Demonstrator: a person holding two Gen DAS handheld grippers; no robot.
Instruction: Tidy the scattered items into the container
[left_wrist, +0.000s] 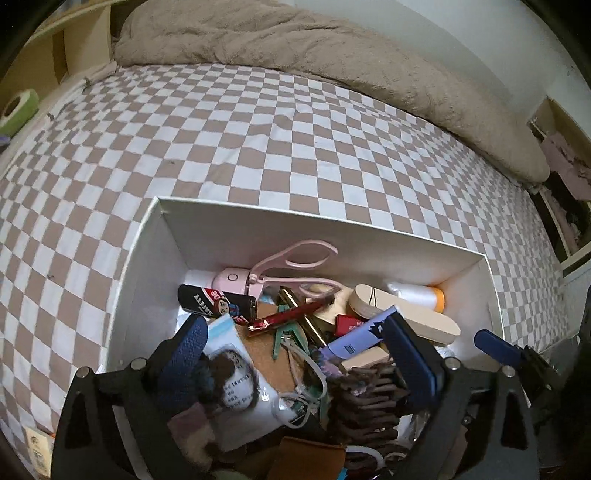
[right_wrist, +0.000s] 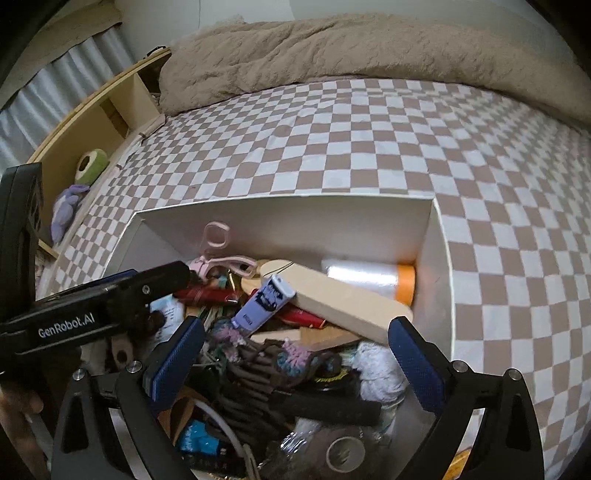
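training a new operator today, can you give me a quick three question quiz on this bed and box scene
1. True or false: the white box sits on a checkered bed sheet.
2. Which item lies against the box's far right corner? A) a clear roll with an orange end B) a green tape roll C) a purple soft toy
3. Fill in: the jaws of both grippers stand ____, gripping nothing.

Key
1. True.
2. A, the clear roll with an orange end; the green tape roll and purple soft toy sit on the shelf beside the bed.
3. Open: left gripper, right gripper.
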